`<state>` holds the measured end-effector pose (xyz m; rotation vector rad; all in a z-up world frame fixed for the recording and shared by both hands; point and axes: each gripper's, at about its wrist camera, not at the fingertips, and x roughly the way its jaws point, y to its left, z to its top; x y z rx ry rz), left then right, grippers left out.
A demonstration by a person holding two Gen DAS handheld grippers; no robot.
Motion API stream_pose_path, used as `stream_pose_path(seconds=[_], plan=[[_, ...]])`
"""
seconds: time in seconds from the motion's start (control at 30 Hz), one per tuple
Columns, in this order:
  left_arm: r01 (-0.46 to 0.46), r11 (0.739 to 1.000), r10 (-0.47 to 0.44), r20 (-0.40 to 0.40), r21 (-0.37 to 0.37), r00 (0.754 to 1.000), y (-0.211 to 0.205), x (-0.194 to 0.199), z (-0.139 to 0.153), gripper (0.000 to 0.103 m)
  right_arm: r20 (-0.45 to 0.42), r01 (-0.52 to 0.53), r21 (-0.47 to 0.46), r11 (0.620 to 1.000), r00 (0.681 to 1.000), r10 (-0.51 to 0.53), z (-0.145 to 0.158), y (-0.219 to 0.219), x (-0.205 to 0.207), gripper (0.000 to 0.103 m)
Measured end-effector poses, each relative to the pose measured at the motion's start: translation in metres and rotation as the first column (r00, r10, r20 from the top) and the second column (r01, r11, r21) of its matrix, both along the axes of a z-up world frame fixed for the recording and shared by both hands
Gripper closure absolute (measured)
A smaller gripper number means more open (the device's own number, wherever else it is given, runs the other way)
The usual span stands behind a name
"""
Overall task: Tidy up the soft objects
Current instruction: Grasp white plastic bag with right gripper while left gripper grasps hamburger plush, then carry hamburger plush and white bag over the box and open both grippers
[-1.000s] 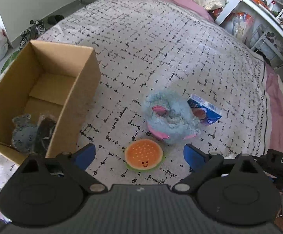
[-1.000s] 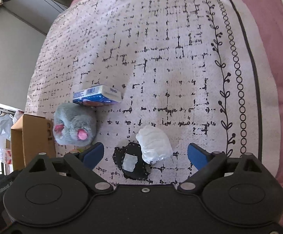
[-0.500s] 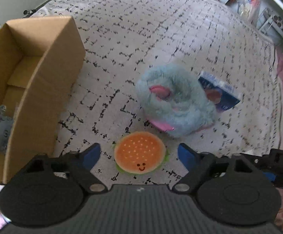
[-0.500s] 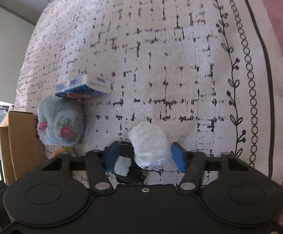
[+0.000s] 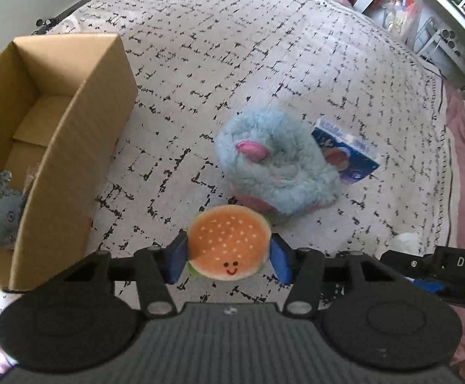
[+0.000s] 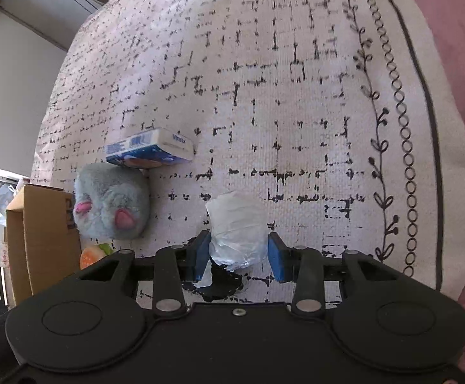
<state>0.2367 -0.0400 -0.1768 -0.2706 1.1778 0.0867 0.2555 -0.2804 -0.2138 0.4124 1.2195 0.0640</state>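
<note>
My left gripper is shut on a round burger plush with an orange bun and a smiley face. It also shows in the right wrist view. A fluffy blue plush with pink ears lies just beyond it, also seen in the right wrist view. My right gripper is shut on a white plastic-wrapped bundle. A black item lies under it. An open cardboard box stands at the left with a grey plush inside.
A blue tissue pack lies behind the fluffy plush, also in the right wrist view. All of it rests on a bed with a patterned cover. Shelves with clutter stand at the far right.
My left gripper moved in and closed on the burger plush, then lifted it slightly. My right gripper closed on the white bundle.
</note>
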Motion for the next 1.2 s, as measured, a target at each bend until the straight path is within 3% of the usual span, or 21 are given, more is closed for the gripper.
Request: stream_pose_path(seconds=[0.6, 1.2], plan=[[0.002, 1.000, 0.000, 0.094, -0.021, 0.996, 0.018, -0.029, 0.052, 0.050, 0.109, 0.009, -0.009, 1.000, 0.994, -0.008, 0.048, 0.017, -0.029, 0.065], [-0.023, 0.999, 0.028, 0.160, -0.031, 0.987, 0.061, -0.041, 0.090, 0.050, 0.197, -0.098, 0.015, 0.995, 0.976, 0.094, 0.083, 0.072, -0.037, 0.065]])
